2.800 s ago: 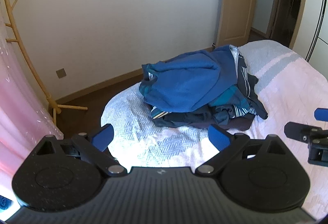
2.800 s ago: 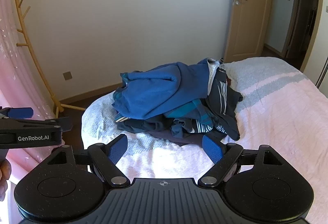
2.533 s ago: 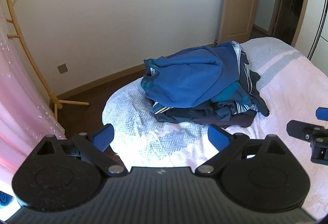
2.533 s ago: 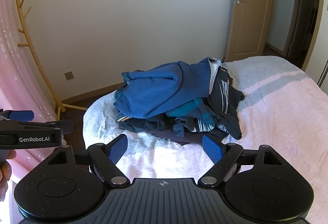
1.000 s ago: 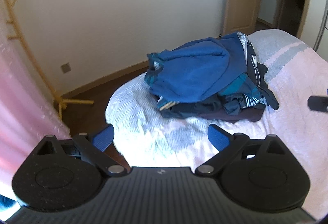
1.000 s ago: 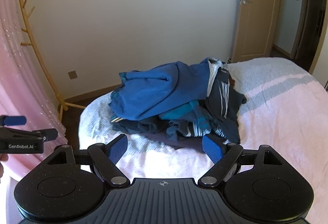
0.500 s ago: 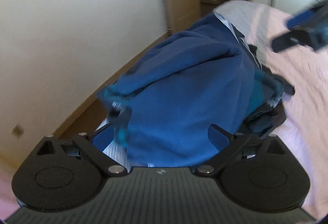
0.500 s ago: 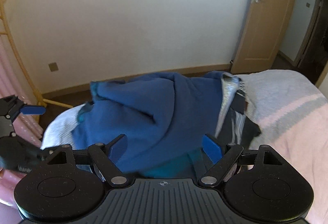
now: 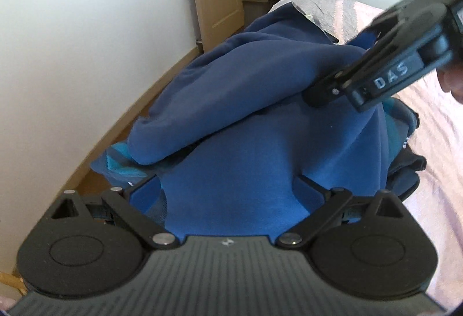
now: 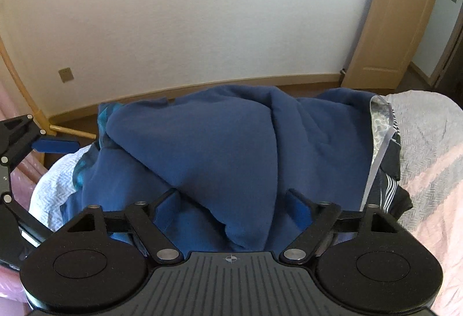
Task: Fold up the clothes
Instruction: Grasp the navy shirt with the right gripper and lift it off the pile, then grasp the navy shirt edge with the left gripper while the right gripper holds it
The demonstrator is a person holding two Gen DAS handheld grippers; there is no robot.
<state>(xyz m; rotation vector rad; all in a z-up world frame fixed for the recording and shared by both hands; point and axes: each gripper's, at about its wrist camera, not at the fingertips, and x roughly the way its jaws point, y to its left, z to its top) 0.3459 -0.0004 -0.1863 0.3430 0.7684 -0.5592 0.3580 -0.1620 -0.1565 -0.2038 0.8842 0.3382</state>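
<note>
A blue sweatshirt [image 9: 254, 125] lies on top of a pile of clothes on the bed and also fills the right wrist view [image 10: 231, 142]. My left gripper [image 9: 228, 191] is open, its jaws wide apart against the sweatshirt's near side. My right gripper [image 10: 234, 203] is open too, its jaws on either side of a fold of the sweatshirt. The right gripper's body shows at the upper right of the left wrist view [image 9: 385, 55], over the pile. Darker striped and teal garments [image 10: 387, 180] lie underneath.
The bed [image 10: 428, 142] has a pale pink and grey cover. A white wall [image 10: 202, 12] and a wooden door [image 10: 396, 12] stand behind. A wooden coat stand [image 10: 55, 128] and a pink curtain are at the left. The floor is dark wood.
Both grippers have moved forward from well short of the pile to right up against the blue sweatshirt. Both stay open.
</note>
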